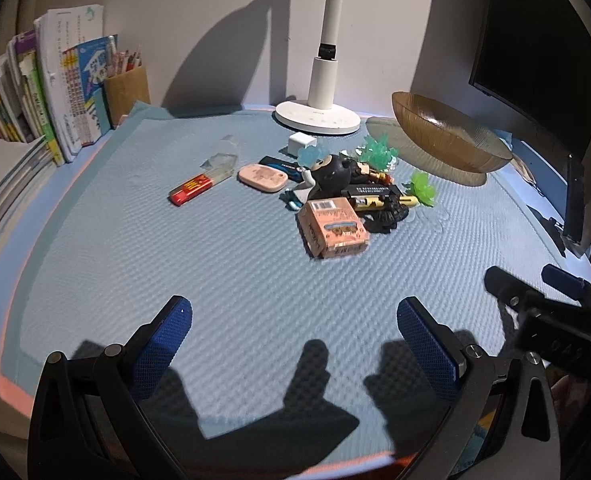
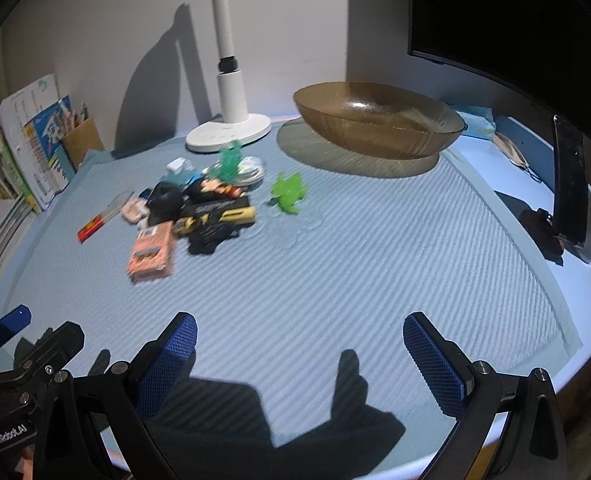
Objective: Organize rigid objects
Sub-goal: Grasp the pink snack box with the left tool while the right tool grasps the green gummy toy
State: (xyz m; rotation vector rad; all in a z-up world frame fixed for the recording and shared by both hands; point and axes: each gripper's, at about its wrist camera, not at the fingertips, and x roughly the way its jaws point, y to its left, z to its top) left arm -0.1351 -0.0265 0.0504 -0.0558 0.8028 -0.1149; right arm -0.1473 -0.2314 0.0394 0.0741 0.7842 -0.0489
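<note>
My left gripper and right gripper both hover low over the blue ribbed mat, jaws spread wide, nothing in either. Ahead mid-mat sits the clutter pile: pink box, black figurine, pink case, red lighter, green toy. Amber glass bowl empty beyond it, right of the white lamp base.

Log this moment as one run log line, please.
left gripper: open, empty | right gripper: open, empty | small items: piled on mat | amber bowl: empty
</note>
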